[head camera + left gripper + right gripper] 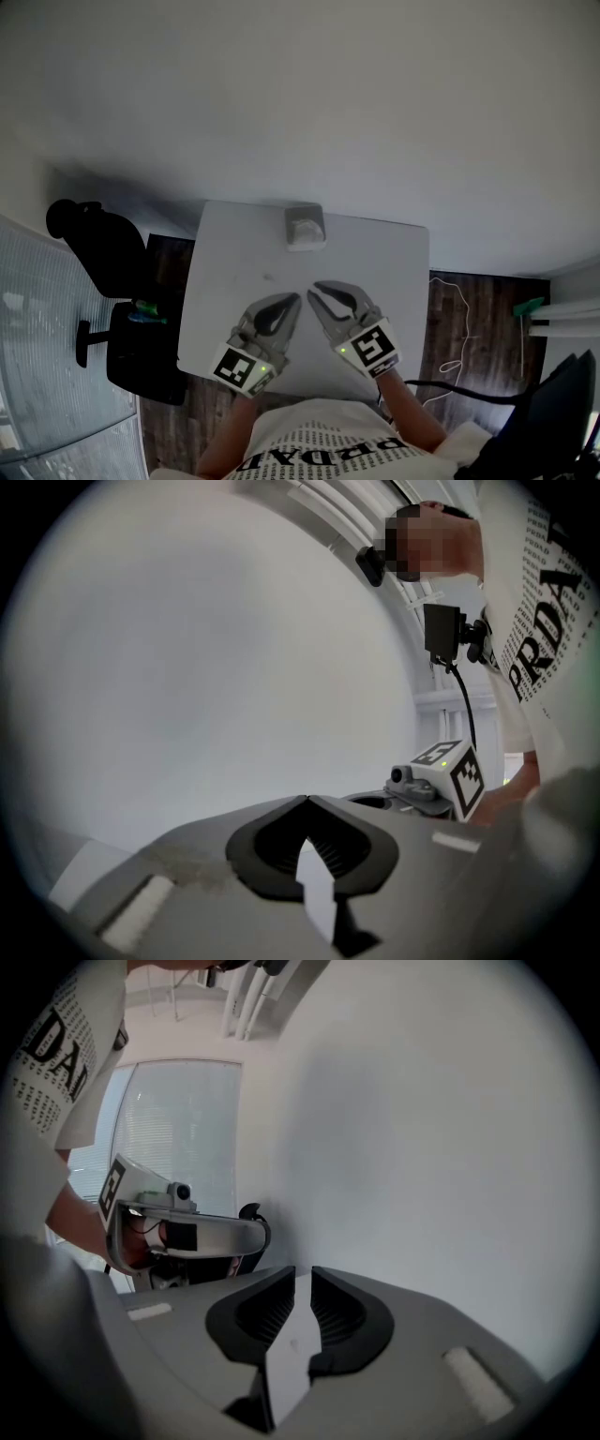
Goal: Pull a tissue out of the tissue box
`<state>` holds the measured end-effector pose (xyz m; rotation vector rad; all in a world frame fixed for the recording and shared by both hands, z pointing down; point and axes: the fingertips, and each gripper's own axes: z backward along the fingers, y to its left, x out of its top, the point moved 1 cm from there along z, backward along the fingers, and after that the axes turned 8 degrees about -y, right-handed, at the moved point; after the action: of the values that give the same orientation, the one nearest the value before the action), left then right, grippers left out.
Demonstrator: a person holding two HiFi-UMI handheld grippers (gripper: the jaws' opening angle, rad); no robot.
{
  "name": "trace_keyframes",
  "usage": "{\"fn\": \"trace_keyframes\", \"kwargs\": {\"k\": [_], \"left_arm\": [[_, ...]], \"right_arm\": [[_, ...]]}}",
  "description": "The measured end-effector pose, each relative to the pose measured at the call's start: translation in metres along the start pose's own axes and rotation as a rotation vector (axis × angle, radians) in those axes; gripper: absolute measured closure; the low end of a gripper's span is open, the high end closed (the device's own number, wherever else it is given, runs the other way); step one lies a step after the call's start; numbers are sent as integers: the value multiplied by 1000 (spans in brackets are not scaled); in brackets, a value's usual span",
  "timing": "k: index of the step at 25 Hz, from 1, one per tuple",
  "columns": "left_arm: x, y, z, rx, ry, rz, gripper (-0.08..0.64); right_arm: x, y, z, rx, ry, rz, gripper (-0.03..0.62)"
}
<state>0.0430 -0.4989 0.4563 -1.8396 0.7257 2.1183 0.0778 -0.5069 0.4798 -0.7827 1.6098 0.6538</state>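
In the head view the tissue box is a small grey box with a white tissue showing on top; it stands at the far edge of the white table. Both grippers hover over the table's near half, well short of the box. My left gripper is shut, its tips meeting with nothing between them. Just to its right, my right gripper has its jaws a narrow gap apart and empty. Neither gripper view shows the box; each shows mostly the pale wall and the other gripper.
A black office chair stands left of the table. On the dark wood floor at the right lie a white cord and a black cable. A green-tipped tool lies farther right. The person's torso is at the near edge.
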Motion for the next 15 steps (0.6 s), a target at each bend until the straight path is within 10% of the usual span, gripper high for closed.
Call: {"fn": "trace_keyframes", "kwargs": {"k": [15], "left_arm": [[-54, 64, -31, 9, 68, 68, 565]], "right_arm": [[-63, -40, -64, -32, 87, -31, 512]]}}
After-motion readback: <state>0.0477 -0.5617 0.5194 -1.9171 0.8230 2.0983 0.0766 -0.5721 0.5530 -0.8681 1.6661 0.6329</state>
